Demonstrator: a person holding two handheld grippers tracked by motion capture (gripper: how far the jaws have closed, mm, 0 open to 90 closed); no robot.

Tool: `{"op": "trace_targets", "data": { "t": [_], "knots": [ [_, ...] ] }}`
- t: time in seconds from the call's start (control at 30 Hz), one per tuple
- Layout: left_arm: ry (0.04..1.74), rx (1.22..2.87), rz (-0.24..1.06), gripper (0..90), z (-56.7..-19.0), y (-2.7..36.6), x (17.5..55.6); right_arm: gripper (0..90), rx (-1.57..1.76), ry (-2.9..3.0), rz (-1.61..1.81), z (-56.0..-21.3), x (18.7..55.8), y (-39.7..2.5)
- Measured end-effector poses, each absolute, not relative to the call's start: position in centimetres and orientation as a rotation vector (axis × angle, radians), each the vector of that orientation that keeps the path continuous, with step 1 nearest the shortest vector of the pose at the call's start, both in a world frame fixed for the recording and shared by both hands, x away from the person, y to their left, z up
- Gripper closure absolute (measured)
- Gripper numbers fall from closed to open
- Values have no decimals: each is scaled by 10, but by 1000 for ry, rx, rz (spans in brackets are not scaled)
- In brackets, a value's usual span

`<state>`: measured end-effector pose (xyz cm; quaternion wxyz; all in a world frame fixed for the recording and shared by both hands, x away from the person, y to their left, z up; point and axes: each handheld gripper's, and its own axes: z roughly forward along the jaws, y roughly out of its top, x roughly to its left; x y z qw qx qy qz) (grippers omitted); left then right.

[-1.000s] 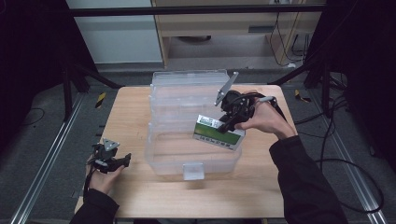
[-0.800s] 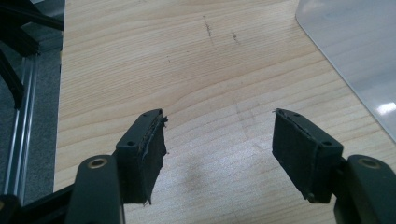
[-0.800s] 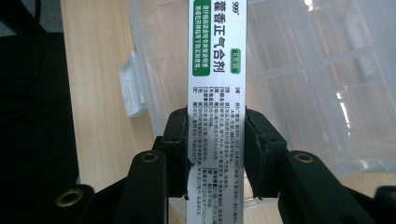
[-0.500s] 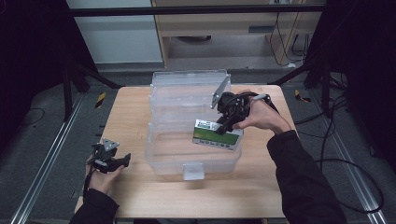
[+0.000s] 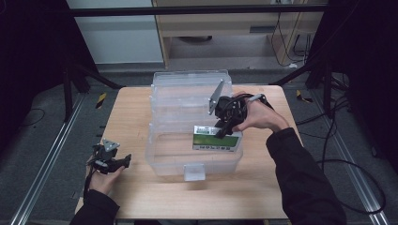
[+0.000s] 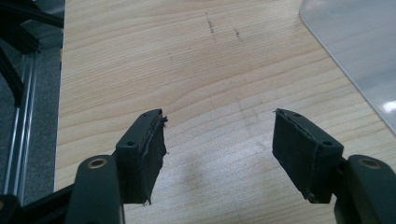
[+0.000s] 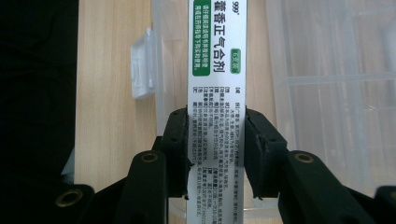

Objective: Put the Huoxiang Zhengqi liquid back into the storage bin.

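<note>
Over the near end of the clear bin [image 5: 187,154], the right claw [image 5: 224,131] grips a green-and-white box [image 5: 217,138] by its narrow sides. Low over the desk [image 5: 131,117] left of the bin, the left claw [image 5: 117,161] gapes, holding nothing.

high: overhead, forward-down, far | gripper views: close, along jaws | shared: table [image 5: 131,122]

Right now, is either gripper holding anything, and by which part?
The right gripper clamps a green-and-white printed carton across its narrow faces near one end, over the clear plastic bin. The left gripper is open and holds nothing.
</note>
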<state>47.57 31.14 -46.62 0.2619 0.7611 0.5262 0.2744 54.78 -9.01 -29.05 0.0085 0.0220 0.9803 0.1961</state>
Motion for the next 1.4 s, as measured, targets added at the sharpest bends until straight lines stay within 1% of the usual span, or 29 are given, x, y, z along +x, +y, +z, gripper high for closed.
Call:
{"op": "trace_targets", "data": {
  "t": [0.7, 1.4],
  "knots": [
    [1426, 2065, 741, 336, -467, 311, 476, 641, -56, 3086, 505, -310, 545, -82],
    [1425, 2073, 741, 336, -468, 310, 476, 639, -20, 3103, 471, -330, 545, -87]
  ]
}}
